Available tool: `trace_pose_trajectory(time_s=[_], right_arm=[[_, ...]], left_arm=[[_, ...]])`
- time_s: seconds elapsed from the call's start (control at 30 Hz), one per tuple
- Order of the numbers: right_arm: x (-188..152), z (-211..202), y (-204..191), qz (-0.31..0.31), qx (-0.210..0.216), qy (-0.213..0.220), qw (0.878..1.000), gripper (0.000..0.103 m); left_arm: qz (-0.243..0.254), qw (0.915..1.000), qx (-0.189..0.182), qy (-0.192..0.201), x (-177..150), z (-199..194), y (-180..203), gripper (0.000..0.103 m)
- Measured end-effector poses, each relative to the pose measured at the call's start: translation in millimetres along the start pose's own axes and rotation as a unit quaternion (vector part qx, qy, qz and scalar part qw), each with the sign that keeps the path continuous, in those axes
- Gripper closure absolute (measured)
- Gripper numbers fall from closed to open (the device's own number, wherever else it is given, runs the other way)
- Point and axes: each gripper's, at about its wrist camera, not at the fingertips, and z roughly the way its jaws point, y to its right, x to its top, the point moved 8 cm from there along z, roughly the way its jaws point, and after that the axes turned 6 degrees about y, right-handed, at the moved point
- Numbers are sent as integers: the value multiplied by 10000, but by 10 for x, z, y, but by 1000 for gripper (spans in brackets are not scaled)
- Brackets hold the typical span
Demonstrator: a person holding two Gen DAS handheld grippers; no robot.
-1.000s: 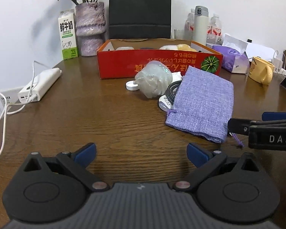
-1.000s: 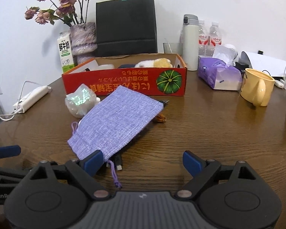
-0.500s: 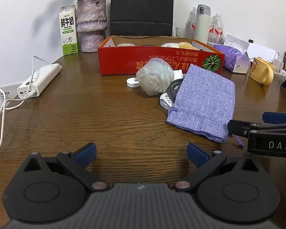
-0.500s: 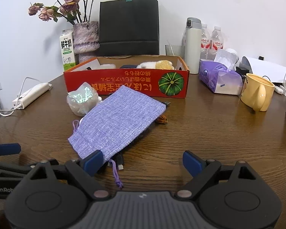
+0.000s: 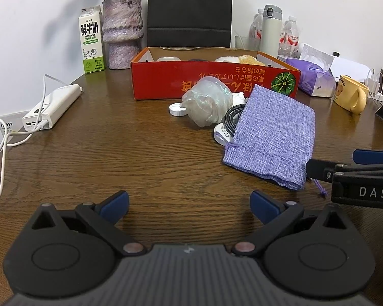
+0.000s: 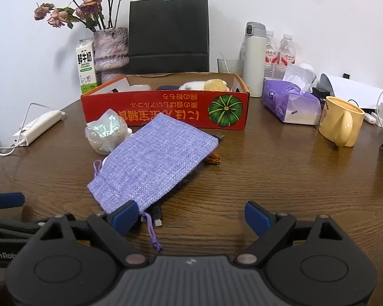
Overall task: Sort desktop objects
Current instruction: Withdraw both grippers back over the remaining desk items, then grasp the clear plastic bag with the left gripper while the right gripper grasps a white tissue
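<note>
L gripper (image 5: 189, 204) sits low over the dark wood-grain bench (image 5: 115, 158), tilted down, blue-padded fingers (image 5: 115, 202) spread wide w/ only bare wood between them. R gripper (image 6: 189, 215) is alongside at similar tilt, also wide apart and holding nothing; its left blue pad (image 6: 123, 215) is at the near corner of the lilac woven drawstring pouch (image 6: 153, 163), can't tell if touching. Pouch lies flat, cord end trailing toward the R gripper, black cable plugs (image 6: 157, 216) poking out from under its near edge. Just beyond the pouch: crumpled iridescent clear plastic wrap (image 5: 208, 105), small white round cap (image 5: 177, 109) beside it, braided black cable on a white puck (image 5: 224, 130). Further back, red cardboard tray w/ pumpkin print (image 6: 166, 111), plush toy inside. Yellow mug (image 6: 340, 122) far right, white power bank (image 5: 51, 107) far left.
</note>
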Motion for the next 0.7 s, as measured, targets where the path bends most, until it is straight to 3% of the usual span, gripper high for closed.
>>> trace_pose_trajectory(time_s=[0.4,0.6,0.7], right_arm=[[31,-19,-29,-153,12,76,9999,13],[276,47,73,16,157,199,9997,13],[444,117,120,129,321,277,9990,13]], left_arm=[[152,9998,29,92,38,16,27,0],[356,9978,-23,564,462,99,58,0],[226,9984,-17,518,652,305,24,0]])
